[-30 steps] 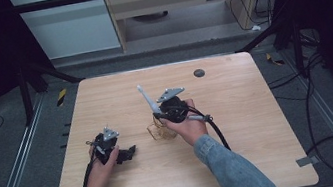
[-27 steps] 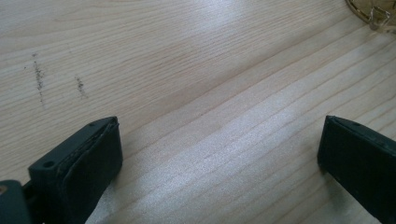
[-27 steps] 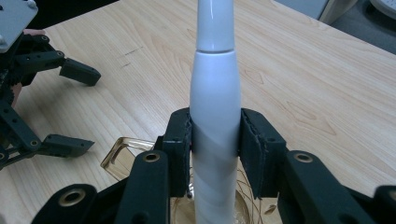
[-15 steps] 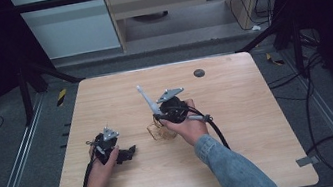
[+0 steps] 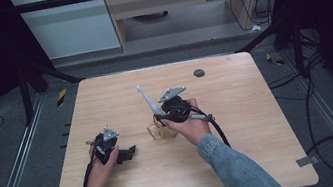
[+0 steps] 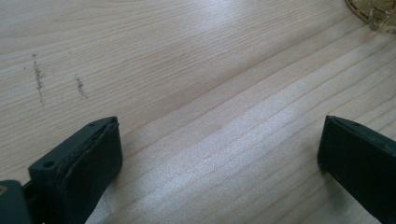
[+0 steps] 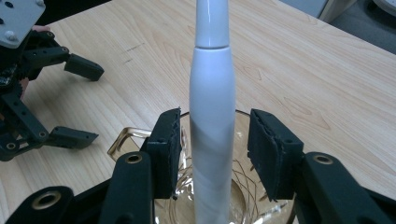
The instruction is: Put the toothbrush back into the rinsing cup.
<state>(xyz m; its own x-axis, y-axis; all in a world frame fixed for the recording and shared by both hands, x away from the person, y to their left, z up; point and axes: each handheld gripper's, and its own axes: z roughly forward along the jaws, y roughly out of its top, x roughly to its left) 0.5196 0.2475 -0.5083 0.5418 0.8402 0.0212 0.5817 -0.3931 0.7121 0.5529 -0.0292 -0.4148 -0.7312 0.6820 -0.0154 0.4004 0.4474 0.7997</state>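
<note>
White toothbrush-like wand (image 7: 212,116): stands in clear amber glass cup (image 7: 140,140) at desk (image 5: 240,127) centre; long axis steep, upper end leaning far-left in high view (image 5: 148,101), lower end inside cup. Right tongs (image 7: 212,154): jaws flank wand with small gaps either side, not clamped; poised over cup rim. Left tongs (image 6: 219,149): jaws wide apart, nothing between, low over bare desk, near-left of cup (image 5: 159,131), apart from it. Dark round mark (image 5: 199,73): far side of desk.

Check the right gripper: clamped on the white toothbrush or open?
Open. The right gripper shows gaps between both pads and the white toothbrush, which stands in the glass cup.
</note>
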